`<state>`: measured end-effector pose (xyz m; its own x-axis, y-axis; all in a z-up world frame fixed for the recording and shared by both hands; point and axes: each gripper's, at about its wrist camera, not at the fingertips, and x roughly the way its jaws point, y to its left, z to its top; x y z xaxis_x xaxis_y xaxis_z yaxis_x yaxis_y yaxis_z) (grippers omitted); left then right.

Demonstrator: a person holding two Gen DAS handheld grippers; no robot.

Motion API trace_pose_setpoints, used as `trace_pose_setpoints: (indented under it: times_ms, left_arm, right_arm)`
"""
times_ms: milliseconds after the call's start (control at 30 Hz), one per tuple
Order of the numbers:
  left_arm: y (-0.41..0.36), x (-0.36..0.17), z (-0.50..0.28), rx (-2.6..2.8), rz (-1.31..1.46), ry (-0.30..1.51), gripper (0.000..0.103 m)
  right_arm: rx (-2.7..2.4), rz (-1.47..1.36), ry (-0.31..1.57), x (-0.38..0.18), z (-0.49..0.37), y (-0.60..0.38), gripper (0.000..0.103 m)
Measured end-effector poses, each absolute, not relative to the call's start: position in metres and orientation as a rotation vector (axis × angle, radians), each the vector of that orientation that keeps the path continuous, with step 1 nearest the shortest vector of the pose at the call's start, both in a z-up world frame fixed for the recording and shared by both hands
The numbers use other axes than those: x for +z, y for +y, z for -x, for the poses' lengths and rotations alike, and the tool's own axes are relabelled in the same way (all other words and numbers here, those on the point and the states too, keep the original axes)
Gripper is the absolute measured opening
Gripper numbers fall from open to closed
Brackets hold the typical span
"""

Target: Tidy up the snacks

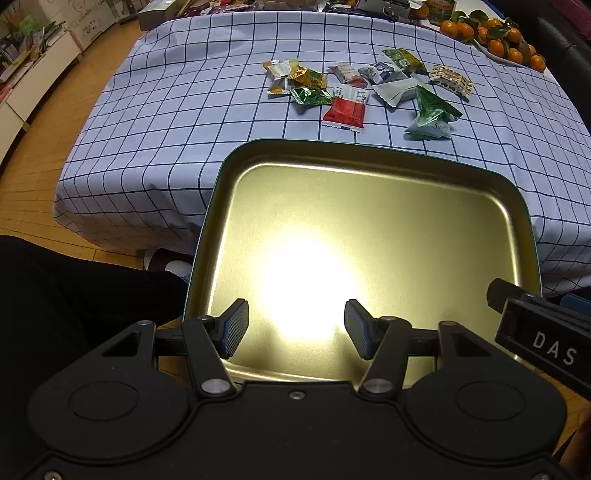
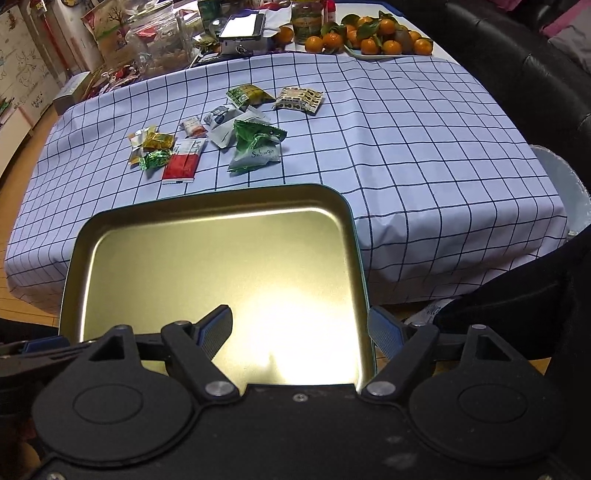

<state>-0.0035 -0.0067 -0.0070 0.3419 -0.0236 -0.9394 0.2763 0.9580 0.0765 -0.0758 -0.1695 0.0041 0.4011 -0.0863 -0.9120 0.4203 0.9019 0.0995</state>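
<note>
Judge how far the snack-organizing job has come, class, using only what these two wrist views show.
Done: nothing sorted yet; the gold tray holds no snacks.
In hand: neither the left gripper nor the right gripper holds anything; both are open over the tray.
Left: every packet, including the red packet and green-and-white packet, lies on the checked cloth beyond the tray.

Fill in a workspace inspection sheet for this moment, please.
Surface: checked tablecloth covers the table.
Job's things: snack packets lie scattered on the cloth; gold tray, empty, at the near edge.
Clutter: tangerines and a jar at the far end.
Grippers: left tongs open over the tray; right tongs open, straddling the tray's right rim.
Cables: nothing seen.
Surroundings: wooden floor, dark sofa.
</note>
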Motion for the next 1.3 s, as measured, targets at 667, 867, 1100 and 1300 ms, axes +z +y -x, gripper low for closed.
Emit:
trace_pose_setpoints:
  times_ms: [667,867,1100,1300]
  left_arm:
    - [-0.006,-0.017,-0.009,-0.194,-0.242,1.256,0.061]
    - [-0.008,-0.022,-0.018,-0.19,-0.254,1.277,0.061]
    - [-0.01,-0.032,-0.033,-0.188,-0.257,1.311,0.061]
    - [-0.015,-0.04,-0.049,-0.195,-0.27,1.333,0.061]
  right_arm:
    - [-0.317,-0.341,1.185,-0.007,0.055,-0.172,0.084]
    - [-0.328,-0.352,1.206,-0.013,0.042,-0.176,0.084]
    - [-0.374,-0.346,1.223,-0.024,0.024,-0.181,0.084]
    - [-0.429,-0.365,1.241,-0.034,0.006,-0.192,0.084]
